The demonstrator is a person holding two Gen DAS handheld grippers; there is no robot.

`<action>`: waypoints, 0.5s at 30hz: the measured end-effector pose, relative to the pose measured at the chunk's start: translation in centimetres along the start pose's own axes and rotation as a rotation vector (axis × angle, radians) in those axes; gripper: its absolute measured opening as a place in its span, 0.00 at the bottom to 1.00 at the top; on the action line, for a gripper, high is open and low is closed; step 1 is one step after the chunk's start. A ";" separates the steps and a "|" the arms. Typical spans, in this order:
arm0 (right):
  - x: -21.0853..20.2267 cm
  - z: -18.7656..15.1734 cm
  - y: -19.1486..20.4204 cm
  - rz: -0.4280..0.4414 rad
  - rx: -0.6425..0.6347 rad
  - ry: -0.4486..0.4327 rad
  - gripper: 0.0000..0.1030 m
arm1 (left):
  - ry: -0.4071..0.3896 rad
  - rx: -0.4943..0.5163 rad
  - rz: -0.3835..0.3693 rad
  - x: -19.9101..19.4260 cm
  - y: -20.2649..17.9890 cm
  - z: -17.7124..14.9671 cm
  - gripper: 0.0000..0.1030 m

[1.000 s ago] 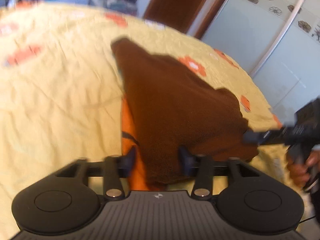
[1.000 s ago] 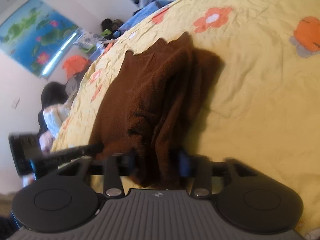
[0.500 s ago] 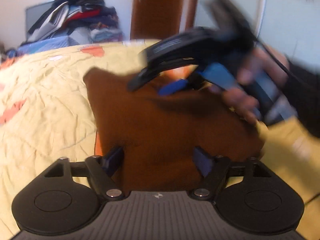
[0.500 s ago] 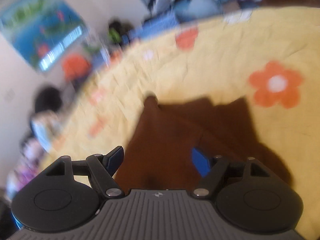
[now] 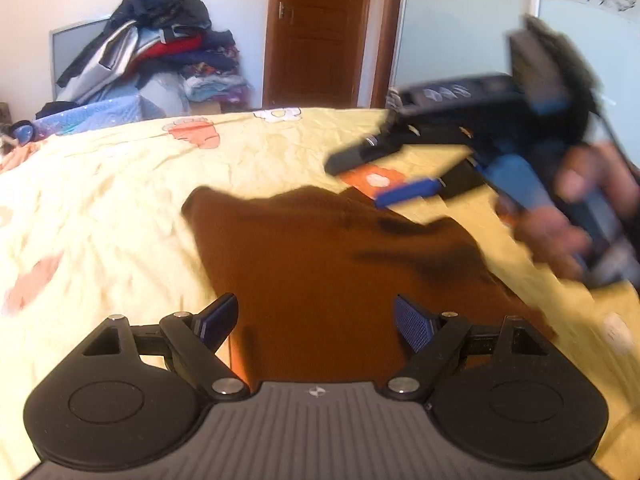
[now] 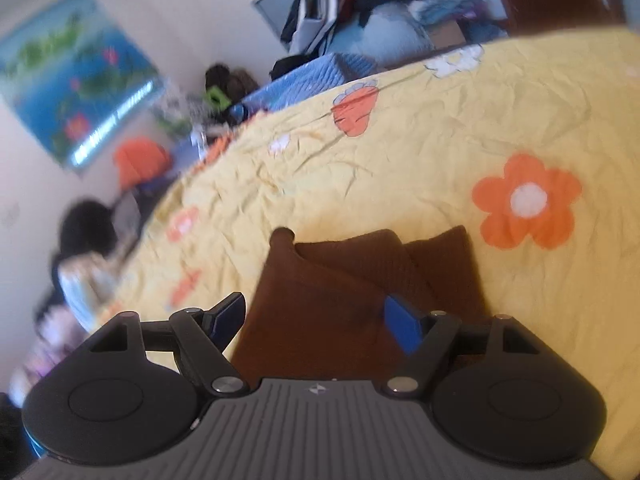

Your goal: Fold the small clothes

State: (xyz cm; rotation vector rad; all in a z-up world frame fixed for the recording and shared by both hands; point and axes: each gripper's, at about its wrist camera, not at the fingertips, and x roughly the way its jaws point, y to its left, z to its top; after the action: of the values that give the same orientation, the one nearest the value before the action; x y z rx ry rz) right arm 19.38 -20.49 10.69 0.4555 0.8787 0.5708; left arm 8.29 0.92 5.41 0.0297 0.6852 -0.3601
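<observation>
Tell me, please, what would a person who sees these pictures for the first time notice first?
The eye falls first on the dark brown knitted garment, lying folded on the yellow bedsheet with orange flowers, just ahead of both claws. Next comes the blurred right claw in a hand, hovering over the garment's far right edge in the left wrist view, jaws opening with nothing between them. Behind the bed, a tall pile of mixed clothes stands by the brown wooden door.

One brown garment (image 5: 340,280), two hand-held grippers (image 5: 316,320)
</observation>
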 end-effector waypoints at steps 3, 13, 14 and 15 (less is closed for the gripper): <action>1.3 -0.9 -2.6 -0.062 0.103 0.038 0.77 | 0.113 -0.038 -0.021 4.8 1.0 1.4 0.83; -3.2 -3.4 -4.4 -0.047 0.122 -0.068 0.78 | 0.073 -0.212 -0.028 0.8 3.2 -0.6 0.87; -4.8 -3.8 -4.1 -0.033 0.102 -0.098 0.83 | 0.087 -0.267 -0.050 0.3 4.0 -1.2 0.87; -6.3 -4.3 -4.0 -0.028 0.086 -0.120 0.85 | 0.108 -0.327 -0.074 0.0 4.8 -2.0 0.87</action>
State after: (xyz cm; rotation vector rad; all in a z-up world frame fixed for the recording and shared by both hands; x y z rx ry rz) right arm 13.75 -26.90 9.60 0.5487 0.7954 0.4764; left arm 8.69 5.74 3.45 -0.2892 0.8470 -0.3153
